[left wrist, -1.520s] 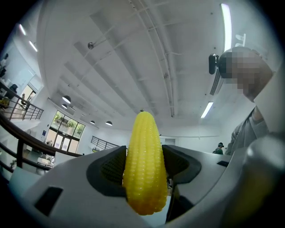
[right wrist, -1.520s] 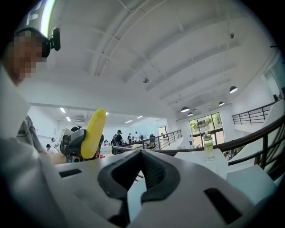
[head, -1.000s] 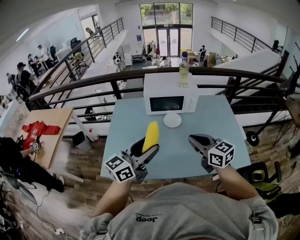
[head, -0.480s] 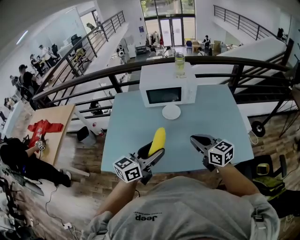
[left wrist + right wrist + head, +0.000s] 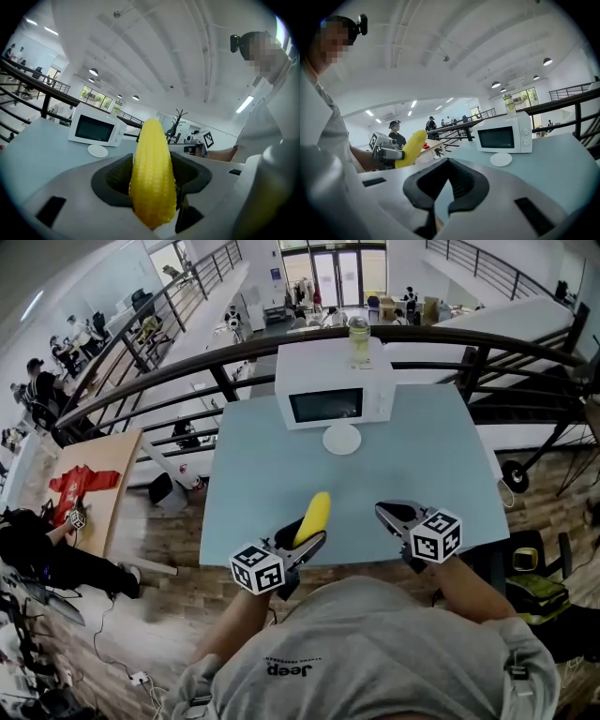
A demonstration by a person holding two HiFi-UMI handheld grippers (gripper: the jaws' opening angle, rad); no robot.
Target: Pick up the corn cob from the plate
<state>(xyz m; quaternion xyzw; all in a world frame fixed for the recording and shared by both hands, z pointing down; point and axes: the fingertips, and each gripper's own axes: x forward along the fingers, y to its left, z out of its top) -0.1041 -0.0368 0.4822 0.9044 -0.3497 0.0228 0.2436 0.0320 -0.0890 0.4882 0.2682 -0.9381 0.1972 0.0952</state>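
My left gripper [image 5: 305, 538] is shut on the yellow corn cob [image 5: 313, 517], which hangs above the near part of the pale blue table [image 5: 427, 465]. In the left gripper view the corn cob [image 5: 152, 180] stands upright between the dark pads and fills the jaws. The small white plate [image 5: 341, 439] lies bare in front of the microwave, well beyond both grippers. My right gripper [image 5: 391, 515] hovers to the right of the cob, shut with nothing in it. From the right gripper view the corn cob [image 5: 410, 148] shows at the left, and the plate [image 5: 501, 159] far ahead.
A white microwave [image 5: 333, 397] stands at the table's far edge with a bottle [image 5: 358, 339] on top. A dark railing [image 5: 234, 357] runs behind the table. To the left, a lower floor shows a wooden board [image 5: 103, 479] and people.
Both grippers have drawn back toward the table's near edge. The left one still carries the corn cob, now farther from the plate.
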